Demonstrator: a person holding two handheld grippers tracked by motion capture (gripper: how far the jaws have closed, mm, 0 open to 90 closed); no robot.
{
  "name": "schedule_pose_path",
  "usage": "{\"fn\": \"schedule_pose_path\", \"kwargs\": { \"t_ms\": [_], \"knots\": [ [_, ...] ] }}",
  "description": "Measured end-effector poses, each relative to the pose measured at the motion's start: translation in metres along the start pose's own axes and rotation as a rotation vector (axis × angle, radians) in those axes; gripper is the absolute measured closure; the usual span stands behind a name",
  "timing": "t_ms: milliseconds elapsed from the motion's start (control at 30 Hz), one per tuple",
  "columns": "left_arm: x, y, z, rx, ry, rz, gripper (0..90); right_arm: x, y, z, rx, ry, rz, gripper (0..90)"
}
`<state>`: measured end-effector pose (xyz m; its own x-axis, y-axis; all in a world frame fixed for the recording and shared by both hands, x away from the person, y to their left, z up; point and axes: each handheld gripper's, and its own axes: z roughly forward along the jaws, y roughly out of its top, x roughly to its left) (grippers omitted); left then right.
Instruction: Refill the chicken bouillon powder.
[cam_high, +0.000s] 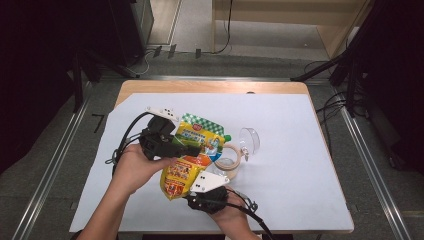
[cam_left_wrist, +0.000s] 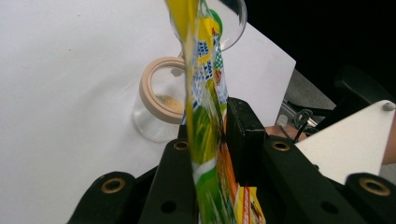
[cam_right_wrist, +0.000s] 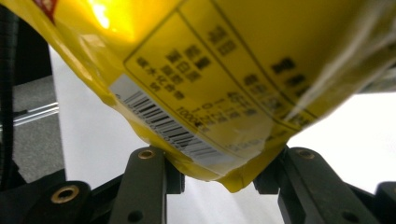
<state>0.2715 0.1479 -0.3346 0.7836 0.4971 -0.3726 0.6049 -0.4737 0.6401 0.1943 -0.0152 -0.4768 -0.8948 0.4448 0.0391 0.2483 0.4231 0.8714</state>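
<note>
A yellow and green refill pouch (cam_high: 187, 150) hangs tilted over the white-covered table, held between both grippers. My left gripper (cam_high: 192, 150) comes in from the left and is shut on the pouch's middle edge; in the left gripper view its jaws (cam_left_wrist: 210, 135) pinch the thin pouch (cam_left_wrist: 205, 116) from both sides. My right gripper (cam_high: 189, 195) is shut on the pouch's lower end, where its jaws (cam_right_wrist: 219, 163) clamp the barcode corner (cam_right_wrist: 210, 154). Just right of the pouch stands an open glass jar (cam_high: 227, 162) with a beige rim (cam_left_wrist: 149, 88) and a little powder at its bottom.
The jar's clear hinged lid (cam_high: 250, 140) stands open behind it, toward the table's middle. A white sheet (cam_high: 295, 165) covers the wooden table; its right half and far side are bare. Cables trail from both grippers near the front edge.
</note>
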Motion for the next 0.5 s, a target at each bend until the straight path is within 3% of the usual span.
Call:
{"fn": "schedule_pose_path", "kwargs": {
  "t_ms": [100,200,400,500],
  "knots": [
    [0.001,0.000,0.003,0.005,0.010,-0.007,80.8,0.001,0.001,0.000,-0.003,0.008,0.000,63.7],
    [0.003,-0.001,0.011,0.028,0.003,-0.043,78.1,0.008,0.006,-0.002,-0.012,0.022,-0.035,61.9],
    [0.000,0.001,0.020,0.054,0.033,-0.059,72.2,0.007,0.010,-0.005,-0.024,0.076,0.037,61.6],
    [-0.001,0.002,0.025,0.069,0.040,-0.058,72.0,0.008,0.012,-0.005,-0.024,0.093,0.047,60.9]
  ]
}}
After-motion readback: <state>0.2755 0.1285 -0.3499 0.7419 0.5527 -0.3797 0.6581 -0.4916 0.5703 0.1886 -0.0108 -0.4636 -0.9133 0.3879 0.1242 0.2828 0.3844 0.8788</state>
